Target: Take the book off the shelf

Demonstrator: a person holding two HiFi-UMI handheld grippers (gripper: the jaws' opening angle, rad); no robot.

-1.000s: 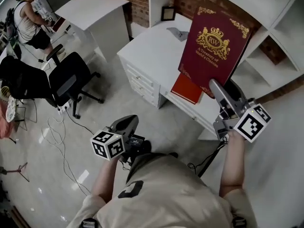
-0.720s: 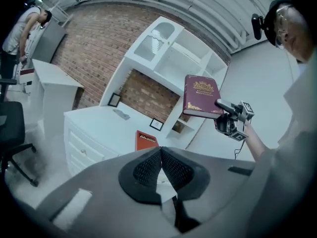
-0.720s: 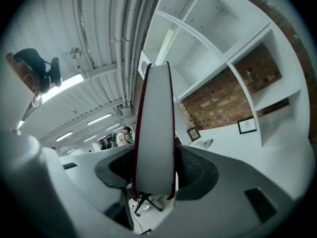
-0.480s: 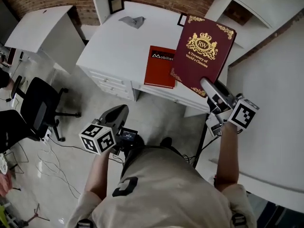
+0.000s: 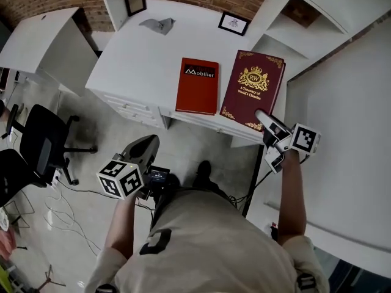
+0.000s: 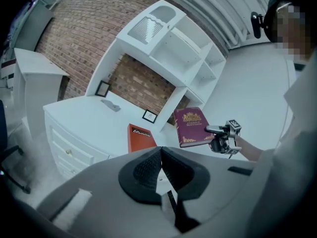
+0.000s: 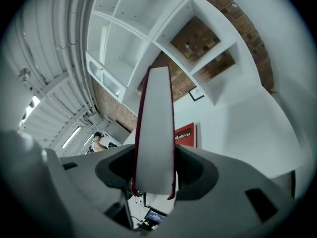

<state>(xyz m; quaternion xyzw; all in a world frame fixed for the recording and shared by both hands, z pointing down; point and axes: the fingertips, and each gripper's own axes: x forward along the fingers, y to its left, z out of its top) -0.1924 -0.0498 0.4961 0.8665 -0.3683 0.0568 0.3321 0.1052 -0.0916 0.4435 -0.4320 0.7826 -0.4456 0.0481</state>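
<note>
A maroon book [image 5: 252,89] with a gold crest lies nearly flat, low over the right end of the white desk [image 5: 128,60]; I cannot tell whether it touches the desk. My right gripper [image 5: 264,119] is shut on its near corner. In the right gripper view the book's white page edge [image 7: 154,128] stands between the jaws of my right gripper [image 7: 154,168]. Beside it on the desk lies a red book [image 5: 198,85]. My left gripper [image 5: 144,151] hangs low in front of the desk, its pads [image 6: 148,168] together and nothing between them.
The white shelf unit [image 5: 305,11] rises behind the desk's right end. Two small picture frames [image 5: 135,3] [image 5: 234,23] and a grey cloth [image 5: 156,23] sit on the desk's far part. A black office chair [image 5: 46,148] stands at left. A white surface [image 5: 345,151] is at right.
The maroon book has come down from a raised, tilted pose to nearly flat beside the red book, carried by my right gripper. My left gripper has drifted a little left.
</note>
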